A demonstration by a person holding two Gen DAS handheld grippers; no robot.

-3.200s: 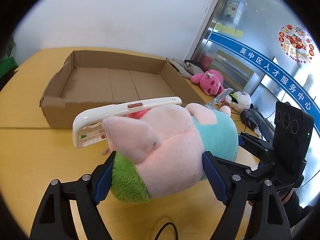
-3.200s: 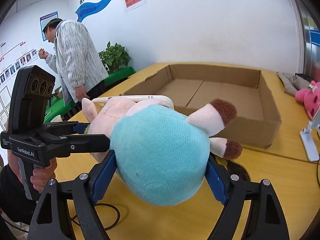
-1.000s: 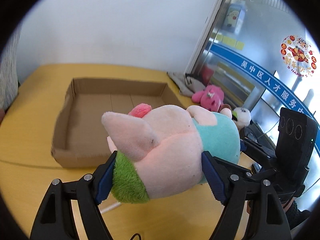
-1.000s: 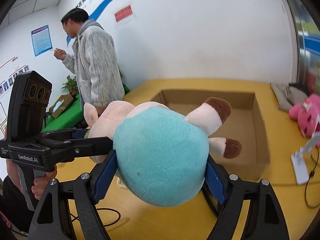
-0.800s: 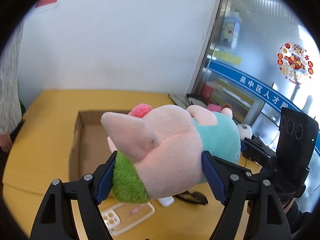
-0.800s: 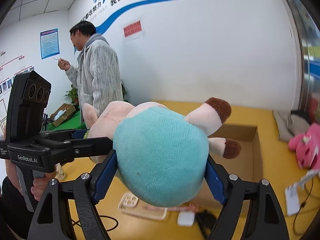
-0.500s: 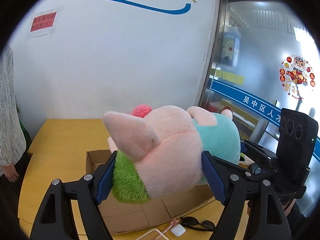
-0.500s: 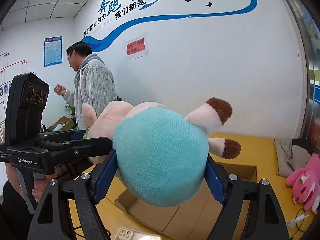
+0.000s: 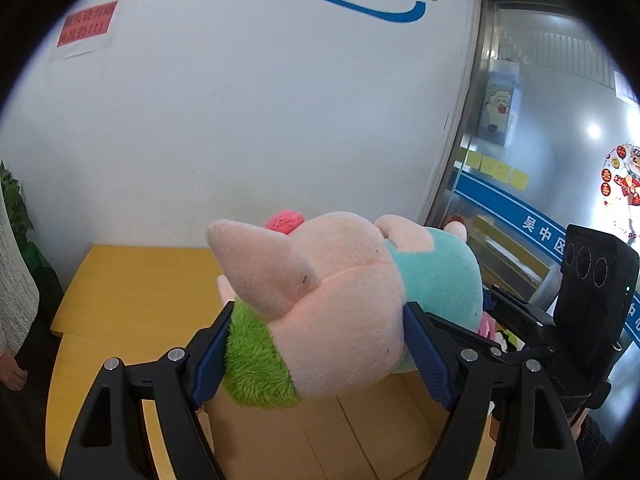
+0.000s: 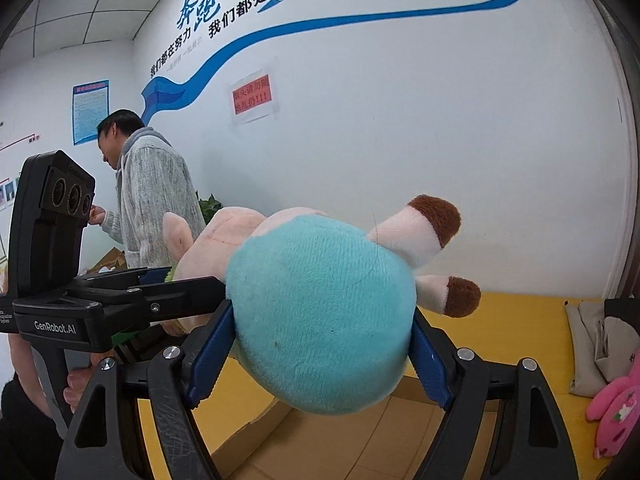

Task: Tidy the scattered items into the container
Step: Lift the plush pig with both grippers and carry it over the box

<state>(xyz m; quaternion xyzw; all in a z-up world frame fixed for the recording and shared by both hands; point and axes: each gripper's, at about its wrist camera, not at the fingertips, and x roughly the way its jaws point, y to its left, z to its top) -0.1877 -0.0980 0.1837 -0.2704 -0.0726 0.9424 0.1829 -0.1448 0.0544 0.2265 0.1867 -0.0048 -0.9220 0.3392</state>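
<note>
Carrying plush pig (image 9: pixel 340 300) two-handed — left gripper (image 9: pixel 316 354) pinching pink head, right gripper (image 10: pixel 322 354) pinching teal body. Cardboard box (image 9: pixel 360 432) lies below jaws. Best: lower both level, spread jaws together — release inside walls.

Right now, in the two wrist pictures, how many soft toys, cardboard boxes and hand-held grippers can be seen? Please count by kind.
Soft toys: 2, the pig plush held by both grippers, and a pink plush on the table.
Cardboard boxes: 1.
Grippers: 2, left gripper, right gripper.
Total: 5.
</note>
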